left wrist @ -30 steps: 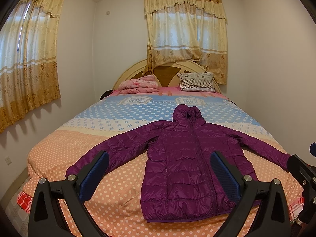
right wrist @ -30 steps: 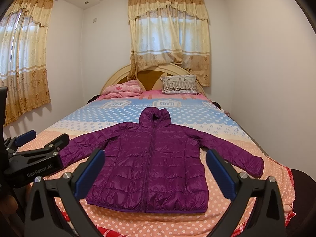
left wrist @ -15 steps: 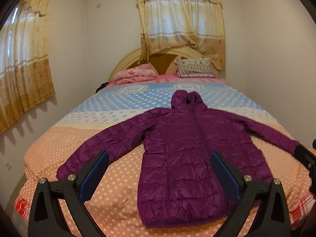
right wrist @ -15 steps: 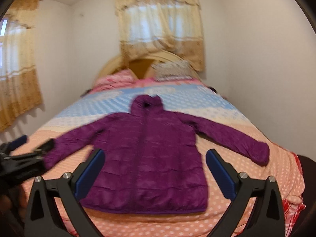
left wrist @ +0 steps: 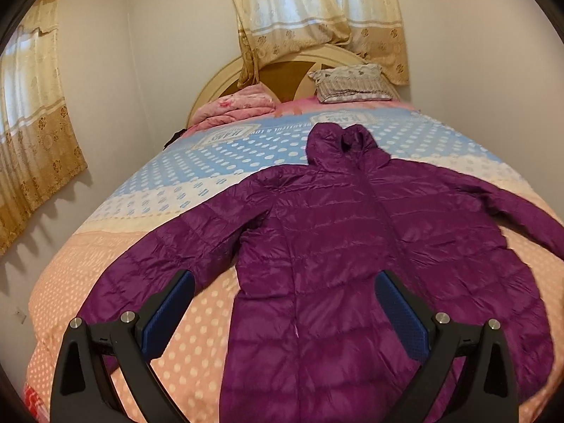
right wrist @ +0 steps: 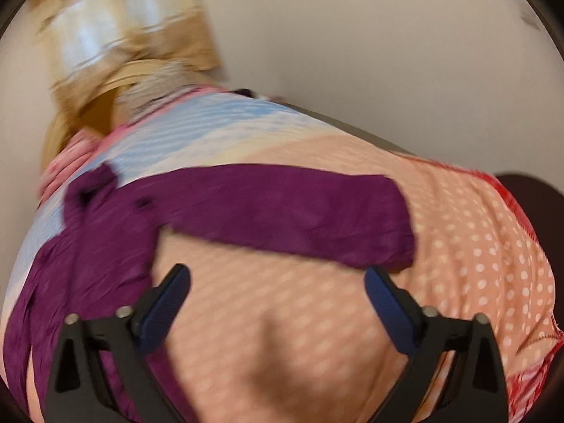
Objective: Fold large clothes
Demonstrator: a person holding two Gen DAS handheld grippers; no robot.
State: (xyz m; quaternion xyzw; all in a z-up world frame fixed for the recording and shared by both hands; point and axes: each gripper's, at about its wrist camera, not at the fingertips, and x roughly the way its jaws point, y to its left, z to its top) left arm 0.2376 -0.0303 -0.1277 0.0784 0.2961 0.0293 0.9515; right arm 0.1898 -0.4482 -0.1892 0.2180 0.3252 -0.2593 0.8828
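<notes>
A purple hooded puffer jacket lies flat on the bed, front up, both sleeves spread out. My left gripper hangs open above the jacket's lower left side, near its left sleeve, with nothing between the pads. The right wrist view is blurred and tilted. There my right gripper sits just below the jacket's right sleeve, close to its cuff. Its jaws are wide and closing, with only bedspread showing between them.
The bed has a dotted bedspread, peach near me and blue further up. A pink folded blanket and a patterned pillow lie at the headboard. Walls stand close on both sides, with curtains at left.
Both grippers have come down and closer to the jacket. The right gripper swung right and rolled, now facing the right sleeve. It has left the left wrist view.
</notes>
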